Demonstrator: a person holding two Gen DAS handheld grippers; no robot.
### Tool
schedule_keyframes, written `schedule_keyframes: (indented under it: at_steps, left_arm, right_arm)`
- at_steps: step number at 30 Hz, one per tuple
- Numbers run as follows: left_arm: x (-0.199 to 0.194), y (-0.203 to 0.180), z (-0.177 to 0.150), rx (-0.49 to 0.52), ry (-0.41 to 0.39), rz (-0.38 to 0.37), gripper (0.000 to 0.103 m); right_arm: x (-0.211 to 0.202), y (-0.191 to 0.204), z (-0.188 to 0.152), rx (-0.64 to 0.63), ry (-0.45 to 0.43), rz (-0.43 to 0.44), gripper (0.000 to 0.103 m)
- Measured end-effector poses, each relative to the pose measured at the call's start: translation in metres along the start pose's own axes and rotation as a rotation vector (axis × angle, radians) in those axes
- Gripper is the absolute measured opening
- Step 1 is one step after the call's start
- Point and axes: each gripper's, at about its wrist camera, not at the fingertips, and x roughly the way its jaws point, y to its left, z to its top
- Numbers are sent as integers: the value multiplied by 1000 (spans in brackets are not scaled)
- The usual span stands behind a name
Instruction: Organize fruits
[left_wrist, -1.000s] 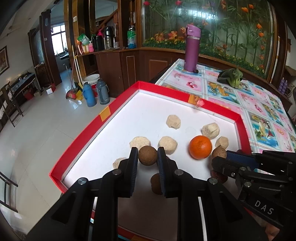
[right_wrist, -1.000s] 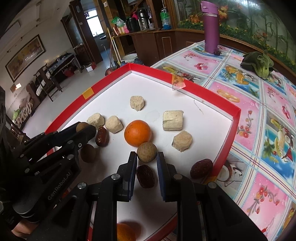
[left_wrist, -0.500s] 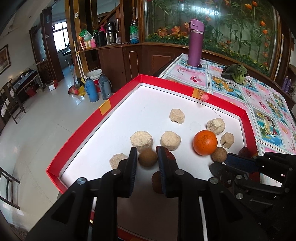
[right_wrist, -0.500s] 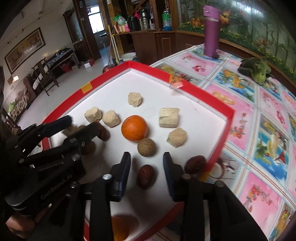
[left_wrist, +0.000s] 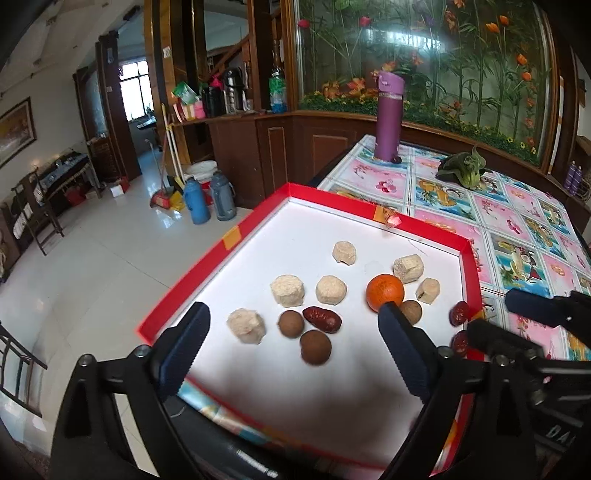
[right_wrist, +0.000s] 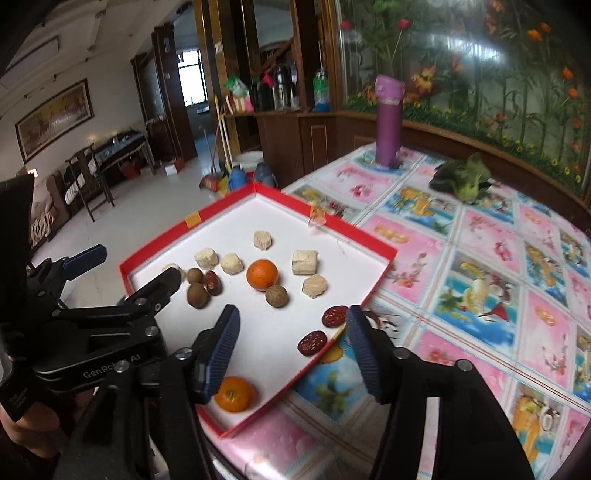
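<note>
Figure: fruit laid out in the red-rimmed tray (right_wrist: 384, 258), seen from both of your hand-held grippers.

Your left gripper (left_wrist: 291, 317) hangs over the near part of the tray with its jaws spread wide and nothing between them. Your right gripper (right_wrist: 291, 328) is likewise spread wide and empty, above the tray's near right edge.

In the left view, two brown round fruits (left_wrist: 316, 347) lie close together beside a red date (left_wrist: 322, 319). A third brown round fruit (right_wrist: 276, 295) touches, or nearly touches, the orange (right_wrist: 262, 274) at the tray's middle. Two more dates (right_wrist: 312, 342) lie just inside the right rim, near each other. A second orange (right_wrist: 235, 393) sits at the near corner, partly behind your right jaw. The pale chunks (left_wrist: 287, 290) are scattered across the far half.

Handling, as a judgement:
- The oranges look firm, light and prone to rolling. Take them across the widest part, with the jaws level.
- The brown fruits are small, probably thin-shelled, and will also roll. Close gently at their middle.
- The dates look soft and wrinkled. Grip across the short side.
- The chunks may crumble. Squeeze their flat faces lightly.

Like kinds already lie partly in clusters, so this layout fits either sorting under way or sorting nearly done.
</note>
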Motion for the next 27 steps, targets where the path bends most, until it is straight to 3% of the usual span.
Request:
schedule_keyframes:
  at_steps: [2, 6, 13, 27]
  left_arm:
    - [-15, 0, -1, 11, -24, 33, 102]
    - [-46, 1, -2, 14, -70, 54, 103]
    - [-97, 5, -3, 14, -117, 149, 103]
    - [-158, 9, 2, -5, -206, 134, 103]
  right_arm:
    - [-18, 0, -1, 6, -35, 3, 68]
    - [-49, 1, -5, 18, -100, 4, 78]
    - [-85, 2, -8, 30, -182, 14, 79]
    - [-114, 7, -18, 59, -246, 15, 82]
